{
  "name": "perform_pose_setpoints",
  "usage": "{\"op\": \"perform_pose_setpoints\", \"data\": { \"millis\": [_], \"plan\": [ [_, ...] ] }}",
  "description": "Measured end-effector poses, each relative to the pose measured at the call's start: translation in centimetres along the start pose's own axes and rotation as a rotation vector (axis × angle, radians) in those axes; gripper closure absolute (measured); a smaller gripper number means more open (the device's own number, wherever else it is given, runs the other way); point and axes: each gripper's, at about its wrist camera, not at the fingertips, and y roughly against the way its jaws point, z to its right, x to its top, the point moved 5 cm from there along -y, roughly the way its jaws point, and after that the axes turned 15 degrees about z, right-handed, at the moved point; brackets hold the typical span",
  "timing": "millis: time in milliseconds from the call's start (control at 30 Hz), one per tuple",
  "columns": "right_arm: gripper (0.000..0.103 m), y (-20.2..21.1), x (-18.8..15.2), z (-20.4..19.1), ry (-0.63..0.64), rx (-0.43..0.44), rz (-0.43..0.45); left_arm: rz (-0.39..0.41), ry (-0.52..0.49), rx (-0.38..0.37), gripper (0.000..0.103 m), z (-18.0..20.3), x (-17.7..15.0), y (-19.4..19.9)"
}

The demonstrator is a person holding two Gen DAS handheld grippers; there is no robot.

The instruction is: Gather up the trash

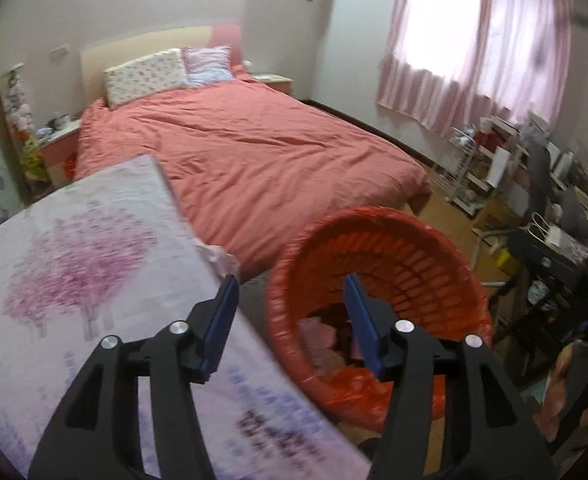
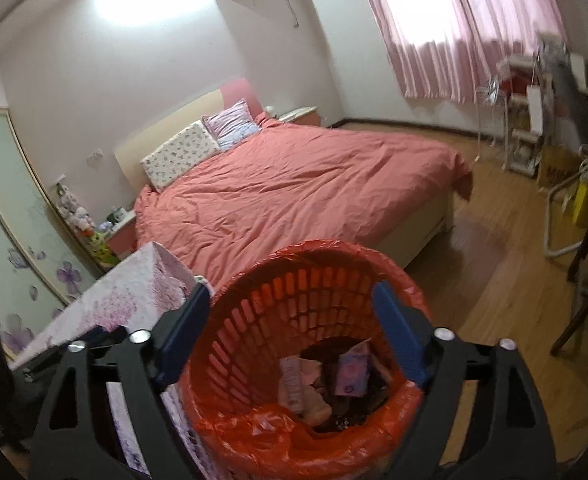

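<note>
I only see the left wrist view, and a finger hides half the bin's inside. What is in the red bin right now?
Observer: The right wrist view looks straight down into the red bin. A purple-printed packet lies at the bottom.
Operator: Anything else in there?
Observer: A white wrapper lies beside the packet, on its left in the picture.
Operator: Is the right gripper carrying anything?
Observer: No. The right gripper is open over the bin, with nothing between its fingers.
</note>
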Motion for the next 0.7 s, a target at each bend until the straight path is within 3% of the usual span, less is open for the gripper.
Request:
{"op": "perform_pose_setpoints", "data": {
  "millis": [100, 400, 700],
  "plan": [
    [0.002, 2.1, 0.3, -1.0, 0.064, -0.038, 0.046, 0.052, 0.002, 0.049, 0.035, -1.9, 0.2, 3.3],
    [0.002, 11.0, -0.2, -4.7, 0.26, -0.14, 0.184, 0.194, 0.03, 0.216, 0.006, -6.9, -1.2, 15.4],
    [0.002, 15.7, -2.5, -6.9, 0.317, -0.143, 0.217, 0.259, 0.018, 0.397, 0.004, -8.2, -6.2, 24.0]
  ]
}}
